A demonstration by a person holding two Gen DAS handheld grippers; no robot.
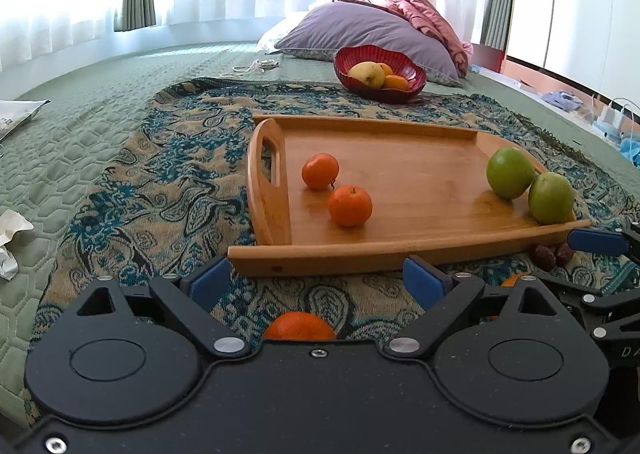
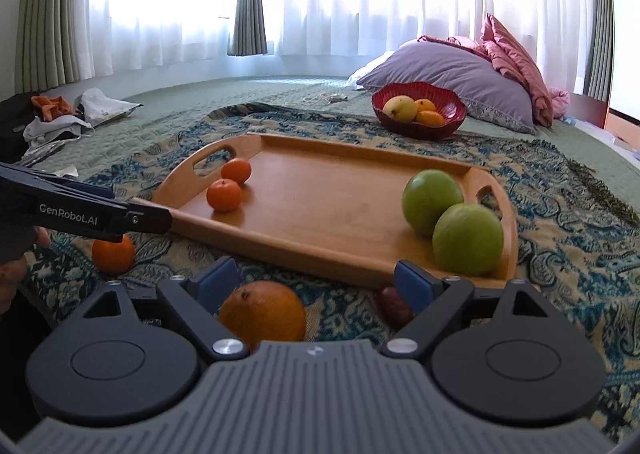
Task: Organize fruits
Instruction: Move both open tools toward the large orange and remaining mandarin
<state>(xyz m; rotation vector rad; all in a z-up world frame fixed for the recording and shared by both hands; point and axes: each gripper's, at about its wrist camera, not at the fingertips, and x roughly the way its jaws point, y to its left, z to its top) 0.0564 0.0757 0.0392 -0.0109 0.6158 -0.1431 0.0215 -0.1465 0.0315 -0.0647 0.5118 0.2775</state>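
Observation:
A wooden tray (image 1: 400, 250) (image 2: 320, 254) lies on a patterned cloth and holds two tangerines (image 1: 350, 205) (image 2: 224, 195) at its left end and two green apples (image 1: 510, 172) (image 2: 467, 238) at its right end. My left gripper (image 1: 316, 280) is open above an orange (image 1: 299, 326) on the cloth in front of the tray; that orange also shows in the right wrist view (image 2: 113, 254). My right gripper (image 2: 316, 282) is open around another orange (image 2: 262, 314) on the cloth. Dark red dates (image 1: 554, 254) (image 2: 394, 304) lie by the tray's near right corner.
A red bowl (image 1: 380, 74) (image 2: 420, 110) with a yellow fruit and small oranges sits behind the tray. Pillows (image 2: 452, 74) lie further back. Paper and clothes (image 2: 64, 118) lie at the bed's left. A white cable (image 1: 252, 66) lies on the green bedspread.

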